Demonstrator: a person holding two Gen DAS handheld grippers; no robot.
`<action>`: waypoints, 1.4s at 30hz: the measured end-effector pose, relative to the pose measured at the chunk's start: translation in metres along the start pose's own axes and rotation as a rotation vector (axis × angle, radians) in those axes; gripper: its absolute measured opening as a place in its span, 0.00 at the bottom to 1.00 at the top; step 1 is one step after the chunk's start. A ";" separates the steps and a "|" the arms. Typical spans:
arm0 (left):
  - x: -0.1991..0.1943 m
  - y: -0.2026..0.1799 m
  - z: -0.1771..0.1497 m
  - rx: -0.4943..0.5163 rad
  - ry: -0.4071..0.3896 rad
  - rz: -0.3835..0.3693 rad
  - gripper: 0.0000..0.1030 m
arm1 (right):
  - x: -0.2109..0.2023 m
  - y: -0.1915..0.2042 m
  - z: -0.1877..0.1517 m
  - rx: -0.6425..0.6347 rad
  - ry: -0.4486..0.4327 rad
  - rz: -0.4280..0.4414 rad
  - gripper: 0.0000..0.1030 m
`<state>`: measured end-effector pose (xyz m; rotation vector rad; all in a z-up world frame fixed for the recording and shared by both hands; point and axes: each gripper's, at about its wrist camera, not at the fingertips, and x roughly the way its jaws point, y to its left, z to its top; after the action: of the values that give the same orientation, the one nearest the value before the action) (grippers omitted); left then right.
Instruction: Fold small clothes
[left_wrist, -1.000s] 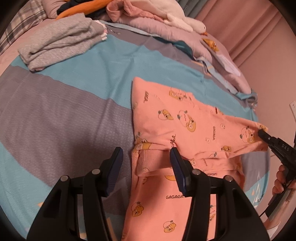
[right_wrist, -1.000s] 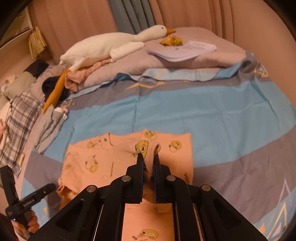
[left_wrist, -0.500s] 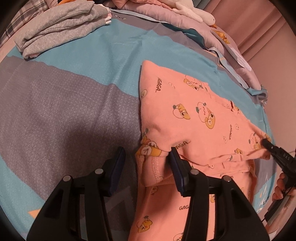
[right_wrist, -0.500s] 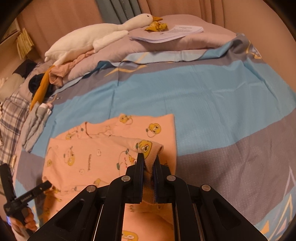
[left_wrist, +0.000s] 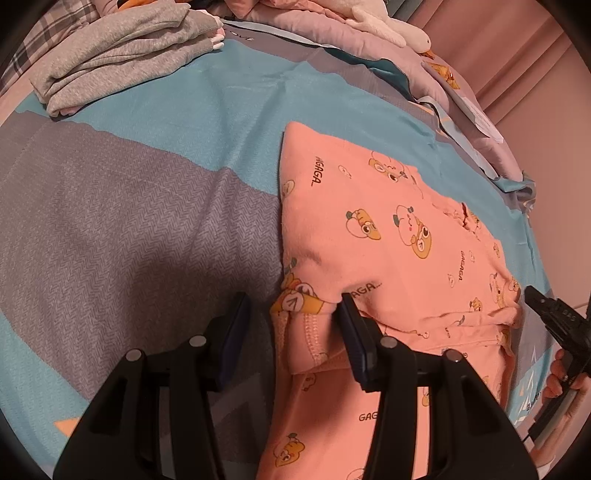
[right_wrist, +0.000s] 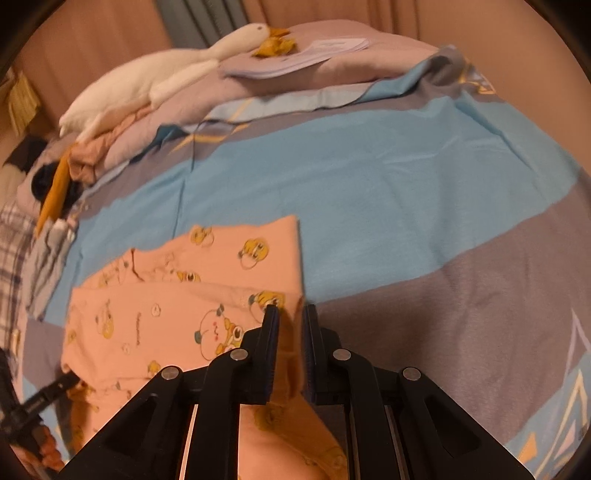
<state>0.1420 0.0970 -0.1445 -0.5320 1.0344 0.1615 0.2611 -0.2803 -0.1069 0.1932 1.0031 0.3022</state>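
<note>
Right gripper (right_wrist: 290, 317) jaws just opening, apparently releasing the pink garment (left_wrist: 399, 236) fold; left gripper (left_wrist: 291, 325) open, astride the edge.

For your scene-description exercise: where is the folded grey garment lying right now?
In the left wrist view, the folded grey garment lies at the top left on the striped bedsheet, far from the pink printed garment.

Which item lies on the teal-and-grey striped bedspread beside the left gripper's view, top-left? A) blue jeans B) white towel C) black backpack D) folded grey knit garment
D: a folded grey knit garment rests on the teal-and-grey striped bedspread, up and left of the peach cartoon-print baby garment being folded.
</note>
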 end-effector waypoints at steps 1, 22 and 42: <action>0.001 -0.001 0.000 0.000 -0.001 0.000 0.48 | -0.006 -0.004 0.000 0.015 -0.007 0.012 0.23; -0.005 0.005 -0.005 -0.030 -0.013 -0.020 0.48 | 0.026 0.009 -0.045 -0.018 0.105 0.009 0.32; -0.017 0.009 -0.013 -0.036 -0.021 -0.005 0.46 | 0.007 0.021 -0.046 -0.059 0.030 -0.005 0.13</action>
<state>0.1196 0.1006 -0.1384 -0.5648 1.0114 0.1813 0.2222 -0.2572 -0.1301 0.1331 1.0229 0.3305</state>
